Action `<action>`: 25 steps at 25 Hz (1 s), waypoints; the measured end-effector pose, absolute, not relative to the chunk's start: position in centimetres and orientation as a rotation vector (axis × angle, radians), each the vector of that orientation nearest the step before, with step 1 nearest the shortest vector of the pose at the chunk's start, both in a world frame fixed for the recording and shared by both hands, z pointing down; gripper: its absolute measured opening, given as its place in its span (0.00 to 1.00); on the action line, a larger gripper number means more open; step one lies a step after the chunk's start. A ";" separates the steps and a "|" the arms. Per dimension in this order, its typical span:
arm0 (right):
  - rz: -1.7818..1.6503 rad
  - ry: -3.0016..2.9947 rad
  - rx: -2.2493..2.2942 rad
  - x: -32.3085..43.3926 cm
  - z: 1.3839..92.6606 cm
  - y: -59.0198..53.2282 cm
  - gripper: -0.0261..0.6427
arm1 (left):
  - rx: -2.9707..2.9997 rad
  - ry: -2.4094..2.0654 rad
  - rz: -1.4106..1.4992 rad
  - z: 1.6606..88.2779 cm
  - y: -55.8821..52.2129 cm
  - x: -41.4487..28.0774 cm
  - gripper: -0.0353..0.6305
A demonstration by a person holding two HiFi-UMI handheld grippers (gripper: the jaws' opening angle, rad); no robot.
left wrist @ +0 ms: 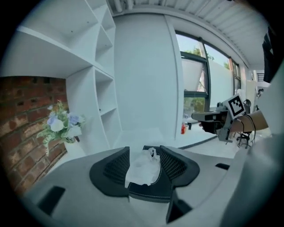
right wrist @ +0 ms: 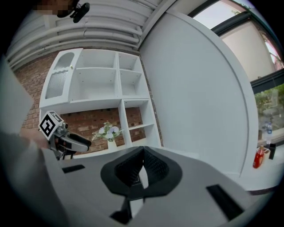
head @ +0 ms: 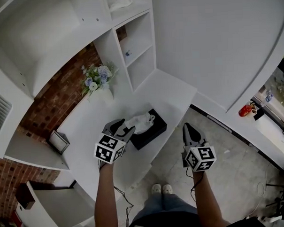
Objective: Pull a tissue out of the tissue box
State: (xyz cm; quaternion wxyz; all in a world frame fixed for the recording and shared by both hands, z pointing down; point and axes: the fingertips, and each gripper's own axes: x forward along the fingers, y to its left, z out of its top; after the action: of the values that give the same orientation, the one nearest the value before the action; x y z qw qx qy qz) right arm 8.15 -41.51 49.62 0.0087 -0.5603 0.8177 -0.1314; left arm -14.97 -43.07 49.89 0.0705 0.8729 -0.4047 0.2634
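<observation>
Your left gripper (head: 125,130) hovers at the near-left end of the black rectangular tissue box (head: 154,131). Its jaws are spread wide and grip nothing. In the left gripper view (left wrist: 144,164), the crumpled white tissue (left wrist: 143,167) rising from the top of the box (left wrist: 151,191) sits in the gap between the two ribbed black pads (left wrist: 116,167), not pinched. Your right gripper (head: 189,130) is held level over the grey floor (head: 229,168), well apart from the box on its right side. In its own view (right wrist: 143,155) the jaw tips meet and carry nothing. The box lies askew on the white countertop (head: 86,122), near the front edge, with the tissue (head: 141,121) standing on top. Farther back, a bouquet of pale blue and white flowers (head: 97,78) stands against the red brick wall (head: 61,95), just beside the white open shelving (head: 139,45).
</observation>
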 end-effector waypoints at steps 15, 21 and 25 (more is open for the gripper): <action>-0.482 2.662 -1.674 6.4 53.0 -45.1 0.04 | 2.402 -0.724 1.291 59.9 -48.5 -15.0 0.37; -0.510 2.701 -1.643 5.4 54.0 -45.4 0.04 | 2.312 -0.617 1.286 62.1 -49.6 -15.6 0.37; -0.519 2.716 -1.624 4.9 54.4 -45.5 0.04 | 2.274 -0.564 1.289 62.9 -49.9 -16.1 0.37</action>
State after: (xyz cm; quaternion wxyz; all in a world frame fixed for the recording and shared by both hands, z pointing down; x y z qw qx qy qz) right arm 4.88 -45.50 54.37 -0.0325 -0.5063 0.8465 -0.1617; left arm -16.13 -49.89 62.93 0.2316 0.8273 -0.2052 0.4689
